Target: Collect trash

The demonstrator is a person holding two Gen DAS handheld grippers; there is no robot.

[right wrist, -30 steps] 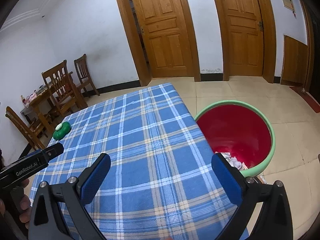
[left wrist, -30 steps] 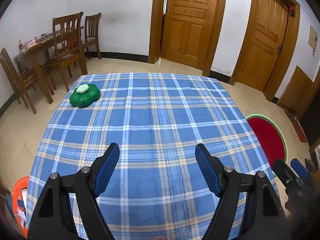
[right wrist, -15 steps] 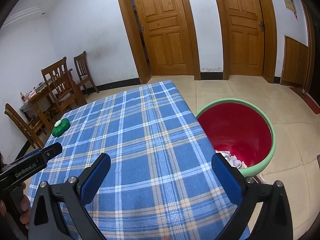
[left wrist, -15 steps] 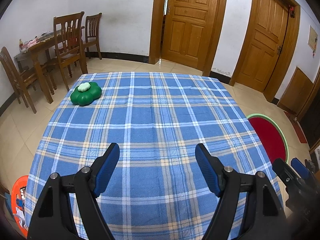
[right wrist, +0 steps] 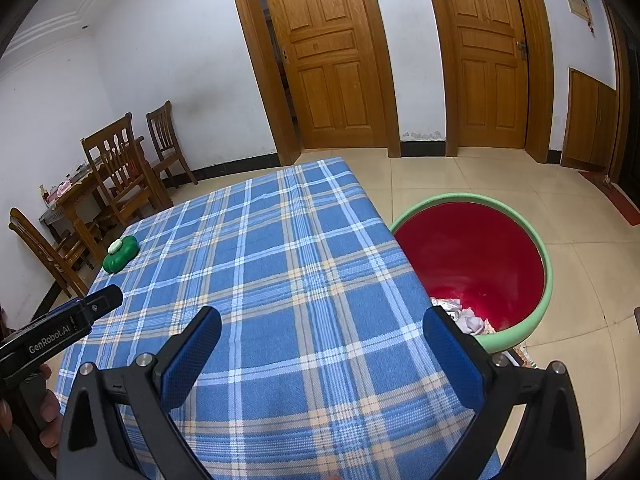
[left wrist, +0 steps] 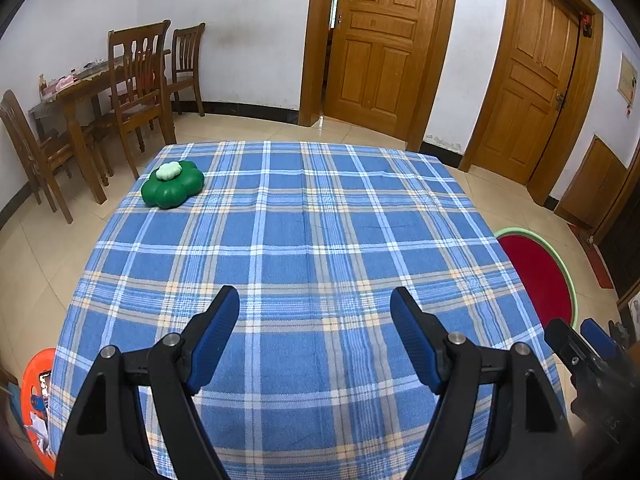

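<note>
A table under a blue plaid cloth fills both views. A red bin with a green rim stands on the floor at the table's right side, with crumpled paper trash at its bottom. My left gripper hovers open over the near edge of the cloth, holding nothing. Over the near right corner of the table, my right gripper is open and empty too. A green flower-shaped object with a pale top lies at the far left corner.
Wooden chairs and a cluttered wooden table stand far left. Two wooden doors line the back wall. An orange container sits on the floor at the near left. A hand holds the left gripper's body.
Both grippers have risen and pulled back slightly, so the cloth and green object sit a little lower in view. Both stay open; nothing was grasped.
</note>
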